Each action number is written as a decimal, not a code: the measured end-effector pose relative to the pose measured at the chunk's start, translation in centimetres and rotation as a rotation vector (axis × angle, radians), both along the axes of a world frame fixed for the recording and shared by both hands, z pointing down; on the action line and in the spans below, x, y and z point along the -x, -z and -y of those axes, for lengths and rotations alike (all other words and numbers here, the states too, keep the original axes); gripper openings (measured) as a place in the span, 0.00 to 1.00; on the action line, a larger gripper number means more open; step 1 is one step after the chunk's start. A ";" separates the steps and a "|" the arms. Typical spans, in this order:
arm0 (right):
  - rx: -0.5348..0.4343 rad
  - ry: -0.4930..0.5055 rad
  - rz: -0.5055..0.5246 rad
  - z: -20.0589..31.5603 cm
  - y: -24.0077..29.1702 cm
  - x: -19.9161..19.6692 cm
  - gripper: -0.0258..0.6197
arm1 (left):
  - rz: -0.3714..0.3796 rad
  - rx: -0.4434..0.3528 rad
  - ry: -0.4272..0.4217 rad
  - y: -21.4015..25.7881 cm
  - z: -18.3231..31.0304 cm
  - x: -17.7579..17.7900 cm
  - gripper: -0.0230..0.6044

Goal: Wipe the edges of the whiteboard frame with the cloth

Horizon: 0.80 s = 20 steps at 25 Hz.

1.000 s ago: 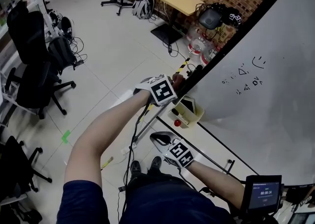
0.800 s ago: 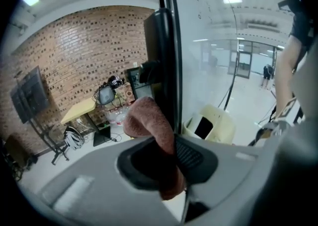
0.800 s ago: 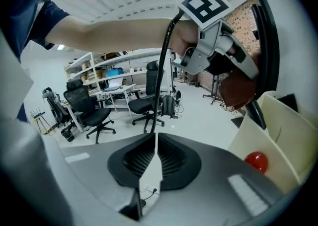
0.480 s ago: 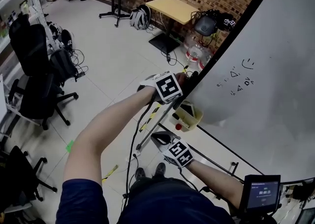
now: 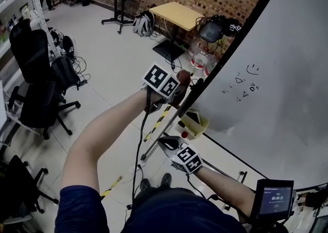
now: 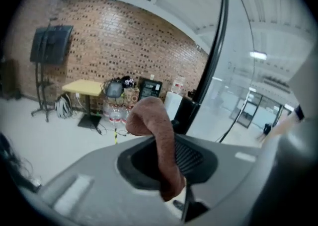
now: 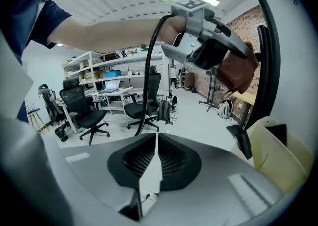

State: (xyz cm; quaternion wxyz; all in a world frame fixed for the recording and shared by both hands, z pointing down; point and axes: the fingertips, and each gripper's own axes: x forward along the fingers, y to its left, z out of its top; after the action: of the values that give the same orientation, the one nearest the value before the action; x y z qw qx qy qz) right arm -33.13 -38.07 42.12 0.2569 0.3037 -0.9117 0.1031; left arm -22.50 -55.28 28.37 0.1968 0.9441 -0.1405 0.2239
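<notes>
While the right gripper [image 5: 165, 144] is hanging low with jaws together and empty, the left gripper [image 5: 179, 86], jaws pinching the brown cloth [image 5: 183, 77], is sliding higher up the whiteboard frame [image 5: 225, 53], so the wipe is advancing.

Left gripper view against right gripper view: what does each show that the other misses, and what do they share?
Only the left gripper view: a close look at the cloth pinched in the left gripper, plus the yellow table and the screen on a stand by the brick wall. Only the right gripper view: the right gripper, jaws together and empty, the office chairs, and the yellow tray on the board. Both: the cloth beside the black whiteboard frame, and the brick wall.
</notes>
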 end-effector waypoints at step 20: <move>-0.053 -0.012 0.080 0.7 4.2 0.1 0.07 | 0.377 -0.625 -0.179 5.4 -1.0 -3.4 0.15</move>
State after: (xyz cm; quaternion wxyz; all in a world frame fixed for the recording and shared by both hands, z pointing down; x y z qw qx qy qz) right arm -33.20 -38.79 37.95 0.2117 0.3113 -0.9218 0.0926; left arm -19.12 -54.29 23.01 -0.1504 0.9093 -0.1528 0.3566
